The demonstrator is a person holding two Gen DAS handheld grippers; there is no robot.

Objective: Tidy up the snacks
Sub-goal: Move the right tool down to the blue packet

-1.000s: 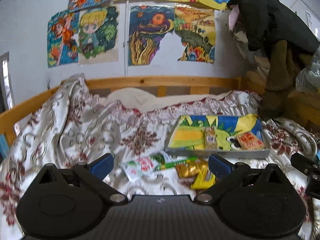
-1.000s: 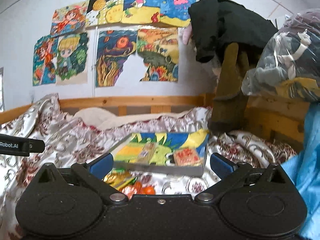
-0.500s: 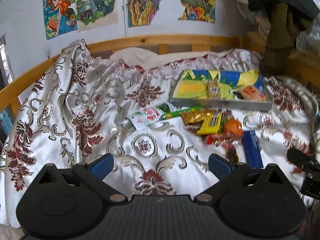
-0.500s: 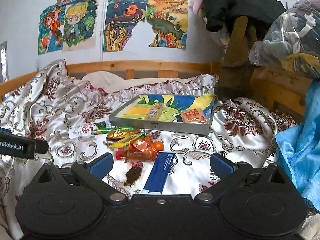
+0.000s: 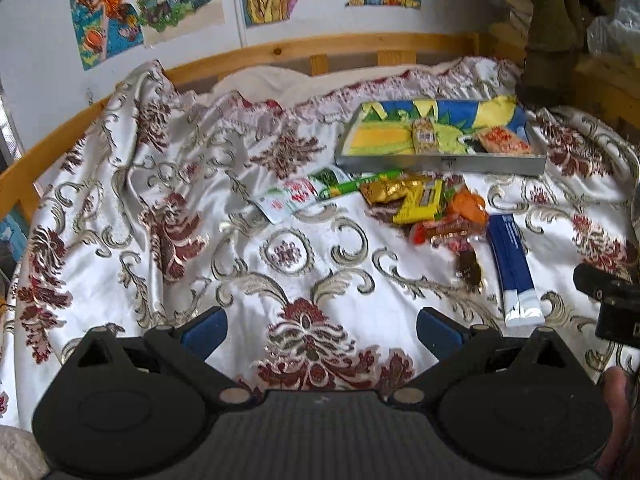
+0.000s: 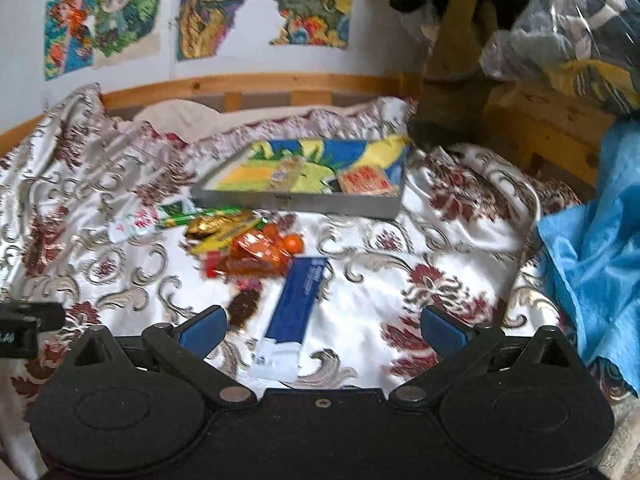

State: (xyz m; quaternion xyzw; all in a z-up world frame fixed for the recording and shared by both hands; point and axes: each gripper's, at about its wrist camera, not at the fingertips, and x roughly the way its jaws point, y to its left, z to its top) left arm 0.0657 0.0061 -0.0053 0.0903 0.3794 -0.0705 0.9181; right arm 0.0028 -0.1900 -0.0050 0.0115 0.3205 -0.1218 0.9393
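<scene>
A shallow grey tray (image 5: 440, 160) (image 6: 296, 201) with a colourful picture lining lies on the bed and holds two snack packets (image 5: 424, 136) (image 5: 504, 140). In front of it lies a loose pile: a white-green packet (image 5: 292, 196), a gold wrapper (image 5: 390, 190), a yellow bar (image 5: 420, 206), orange packets (image 5: 466, 210) (image 6: 264, 250), a dark small snack (image 6: 242, 308) and a long blue box (image 5: 514, 268) (image 6: 296, 300). My left gripper (image 5: 320, 330) is open and empty above bare bedspread. My right gripper (image 6: 322, 330) is open and empty, just short of the blue box.
The patterned satin bedspread (image 5: 160, 220) covers the bed, with a wooden rail (image 5: 280, 48) behind. Hanging clothes (image 6: 452, 60) and a plastic bag (image 6: 568, 32) crowd the back right. A blue cloth (image 6: 592, 240) lies at the right edge.
Both grippers have tilted down towards the bed, so the pile and blue box have come into view. Both stay open and empty.
</scene>
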